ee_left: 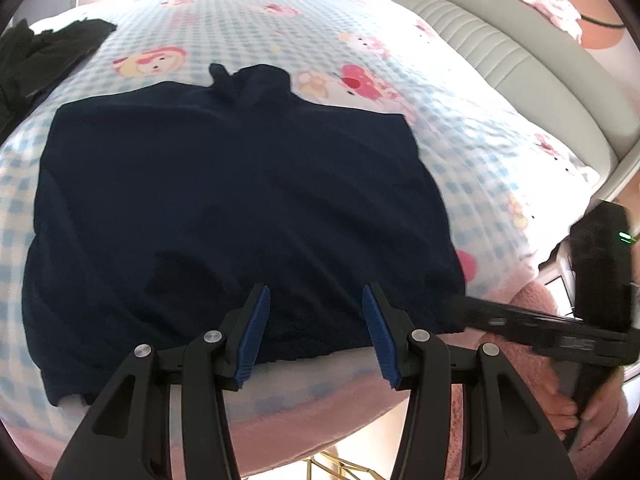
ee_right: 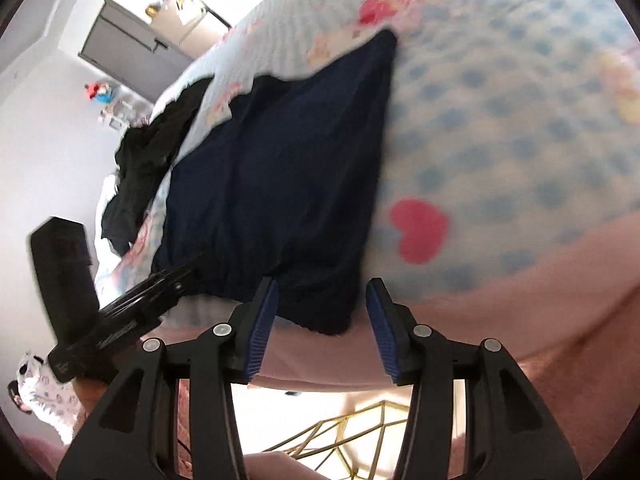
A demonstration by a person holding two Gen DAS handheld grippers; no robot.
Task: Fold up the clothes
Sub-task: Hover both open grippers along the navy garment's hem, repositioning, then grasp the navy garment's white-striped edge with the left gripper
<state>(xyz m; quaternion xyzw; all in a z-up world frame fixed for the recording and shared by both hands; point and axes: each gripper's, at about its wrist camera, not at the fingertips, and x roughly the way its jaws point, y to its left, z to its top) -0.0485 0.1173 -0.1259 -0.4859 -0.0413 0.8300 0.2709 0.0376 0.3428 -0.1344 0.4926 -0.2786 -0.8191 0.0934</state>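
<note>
The navy garment (ee_left: 240, 208) lies spread flat on the checked cartoon-print bedcover (ee_left: 460, 128), its hem along the near edge of the bed and its narrower, bunched end (ee_left: 248, 76) pointing toward the far side. The outline is roughly rectangular with no sleeves showing; whether sleeves are tucked under cannot be told. This lie fits either a garment laid out for folding or one partly folded.

Left gripper (ee_left: 316, 320): jaws apart, nothing between the blue pads (ee_left: 254, 332), poised over the hem near the middle of the near edge. Right gripper (ee_right: 320, 320): jaws apart, holding nothing, poised at the near right corner of the garment (ee_right: 332, 320). The right-wrist view is blurred, so contact with the cloth cannot be confirmed.

Hazards from this state:

- Layer pickup. The hem appears gathered and puckered. A bite taken too shallow may catch only the top layer, so the garment would open instead of lifting whole.
- Bedcover pickup. The bedcover and the pink blanket (ee_left: 312, 420) beneath it are soft. A bite taken too deep may pinch them with the hem and drag them.
- Uneven grip. The left gripper stands mid-hem, not at a corner. Lifting from these two points may let the left corner (ee_left: 68, 392) sag and skew any fold.
- Overhang. The hem sits at the bed's near edge; a pull toward the person may slide it off.
- A second dark garment (ee_left: 44, 52) lies at the far left corner, well apart.
</note>
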